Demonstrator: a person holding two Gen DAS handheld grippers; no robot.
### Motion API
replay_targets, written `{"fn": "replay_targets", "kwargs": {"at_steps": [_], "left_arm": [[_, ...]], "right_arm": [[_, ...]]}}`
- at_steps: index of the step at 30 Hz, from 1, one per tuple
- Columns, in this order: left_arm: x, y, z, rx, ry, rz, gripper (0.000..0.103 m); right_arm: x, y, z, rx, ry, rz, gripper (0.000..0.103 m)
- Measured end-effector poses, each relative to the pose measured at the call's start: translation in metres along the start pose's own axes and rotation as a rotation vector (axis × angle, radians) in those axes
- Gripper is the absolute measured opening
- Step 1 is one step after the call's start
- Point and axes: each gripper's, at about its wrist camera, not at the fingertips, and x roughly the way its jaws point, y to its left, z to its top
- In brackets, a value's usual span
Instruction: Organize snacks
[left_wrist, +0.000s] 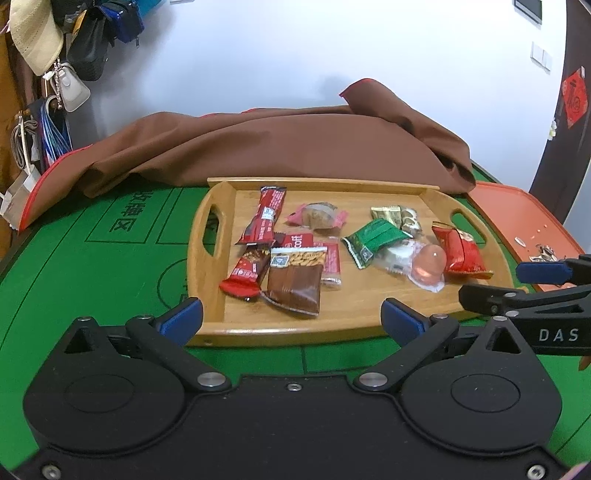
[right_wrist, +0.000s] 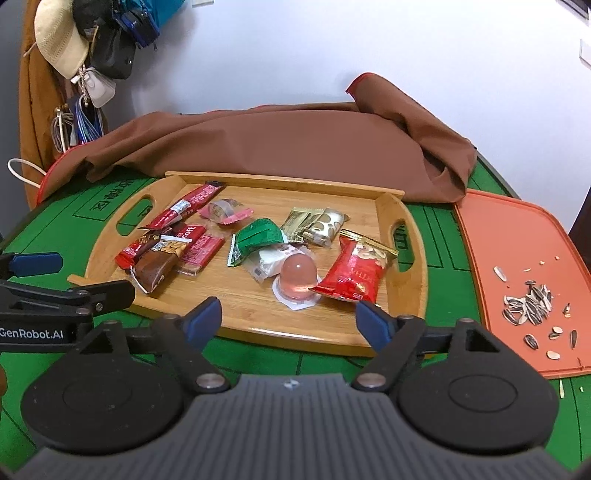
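Hovering at the wooden tray's (left_wrist: 218, 295) six-o'clock rim, we hold left gripper (left_wrist: 291, 317) and right gripper (right_wrist: 290, 319) wide and empty. Snacks lie inside: red-brown bars (left_wrist: 275, 266) at nine o'clock, mixed packets (right_wrist: 295, 254) toward three, suggesting sorting by kind.

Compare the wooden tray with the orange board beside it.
The wooden tray has a raised rim and cut-out handles; the orange board is flat with only a low lip and no handle that shows. The tray holds wrapped snacks, among them a jelly cup; the board carries loose sunflower seeds and shell bits. Both lie flat on the green table.
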Motion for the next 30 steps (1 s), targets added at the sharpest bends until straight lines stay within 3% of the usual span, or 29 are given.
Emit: {"fn": "replay_targets", "kwargs": {"at_steps": [15, 30], "left_arm": [[-0.023, -0.001, -0.021, -0.01, -0.026, -0.002, 0.103], [-0.037, -0.001, -0.056, -0.015, -0.033, 0.047, 0.103]], "right_arm": [[-0.024, -0.004, -0.016, 0.028, -0.045, -0.004, 0.091], [-0.034, -0.003, -0.054, 0.03, -0.045, -0.04, 0.095]]}}
